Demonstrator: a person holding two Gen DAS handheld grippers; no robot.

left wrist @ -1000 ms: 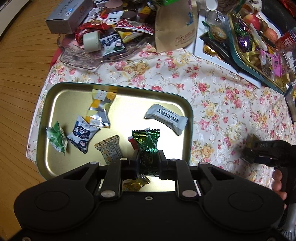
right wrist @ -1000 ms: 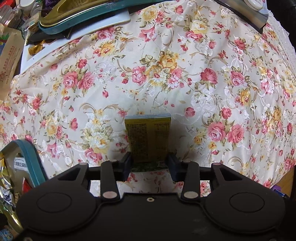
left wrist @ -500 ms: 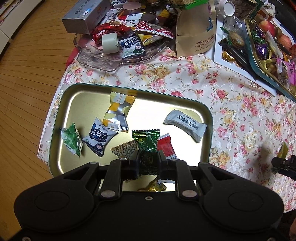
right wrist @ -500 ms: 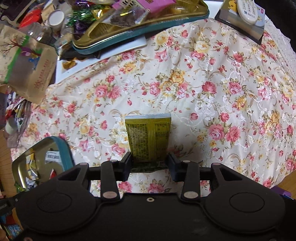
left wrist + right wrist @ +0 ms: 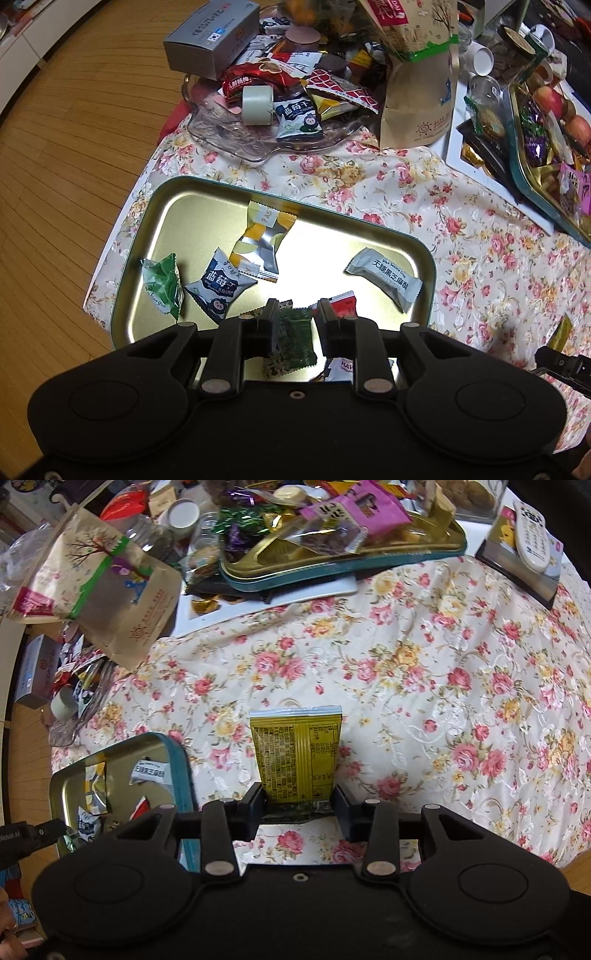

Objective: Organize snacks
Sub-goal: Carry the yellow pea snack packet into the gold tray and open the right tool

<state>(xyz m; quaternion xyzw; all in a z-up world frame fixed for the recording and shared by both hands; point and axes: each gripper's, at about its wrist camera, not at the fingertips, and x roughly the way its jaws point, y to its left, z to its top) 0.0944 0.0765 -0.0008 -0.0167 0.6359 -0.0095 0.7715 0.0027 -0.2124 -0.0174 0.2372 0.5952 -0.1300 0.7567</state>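
A gold tin tray (image 5: 192, 192) with a teal rim lies on the flowered cloth and holds several wrapped snacks, among them a grey packet (image 5: 384, 278) and a blue-and-white one (image 5: 219, 286). My left gripper (image 5: 297, 321) hangs over the tray's near edge with its jaws opening. A dark green candy (image 5: 295, 339) sits loose between them. In the right wrist view my right gripper (image 5: 300, 801) is shut on a yellow packet (image 5: 297, 753), held above the cloth just right of the tray (image 5: 181, 760).
A glass dish (image 5: 236, 144) piled with snacks, a grey box (image 5: 210, 37) and a brown paper bag (image 5: 417, 92) stand behind the tray. A second tin (image 5: 332, 572) full of sweets and a remote control (image 5: 528, 535) lie further back. Wooden floor (image 5: 55, 147) borders the table's left.
My left jaws have parted and the green candy has slipped lower between them over the tray. My right gripper has risen with the yellow packet, bringing the tray into its view.
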